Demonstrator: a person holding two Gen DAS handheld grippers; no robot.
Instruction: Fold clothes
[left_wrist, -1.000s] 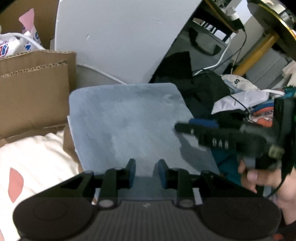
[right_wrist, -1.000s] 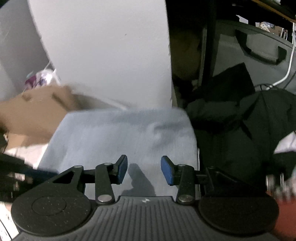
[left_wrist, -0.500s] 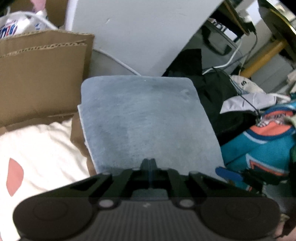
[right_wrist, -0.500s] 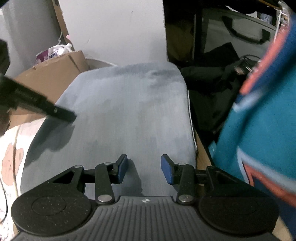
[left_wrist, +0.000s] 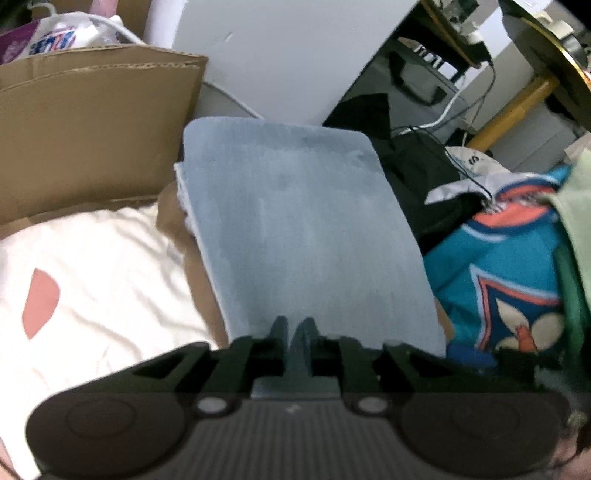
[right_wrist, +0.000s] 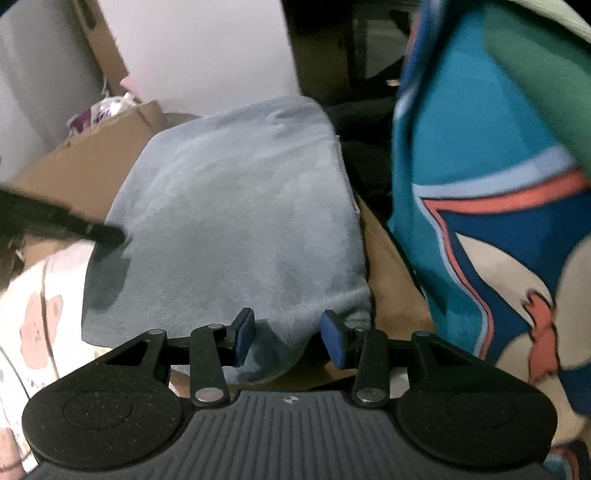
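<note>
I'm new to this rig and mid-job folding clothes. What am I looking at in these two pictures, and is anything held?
There is no robot arm. A person holds handheld tongs in each hand, each with a camera looking along its fingers. One picture comes from the left tongs, the other from the right tongs. Both look down on a folded blue cloth, with a cream sheet to its left and a teal jersey to its right. The left tongs have just been opening to a narrow slit, with nothing visibly pinched. The right tongs stand open over the cloth's near corner, holding nothing.
</note>
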